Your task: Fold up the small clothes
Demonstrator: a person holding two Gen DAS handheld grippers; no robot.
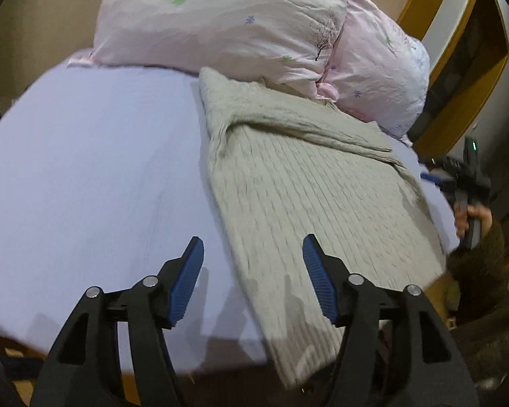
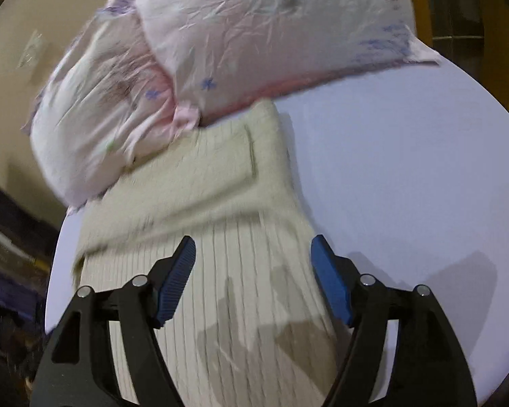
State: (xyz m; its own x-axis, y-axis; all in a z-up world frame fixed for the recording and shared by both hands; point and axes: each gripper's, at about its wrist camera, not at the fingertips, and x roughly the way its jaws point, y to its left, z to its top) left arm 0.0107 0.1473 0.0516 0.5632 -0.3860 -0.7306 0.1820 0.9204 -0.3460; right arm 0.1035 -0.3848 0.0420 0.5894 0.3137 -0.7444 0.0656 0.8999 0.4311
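Observation:
A beige ribbed knit sweater lies flat on the lilac bed sheet, its sleeves folded across the upper body, its top end against the pillows. My left gripper is open and empty, hovering above the sweater's lower left edge. In the right wrist view the same sweater runs from the pillows down under my right gripper, which is open and empty above the ribbed body. The right gripper also shows in the left wrist view, held in a hand by the bed's right edge.
Two pink flowered pillows lie at the head of the bed, touching the sweater's top. A wooden frame stands beyond the right side. The bed's near edge drops to the floor. The sheet lies bare right of the sweater.

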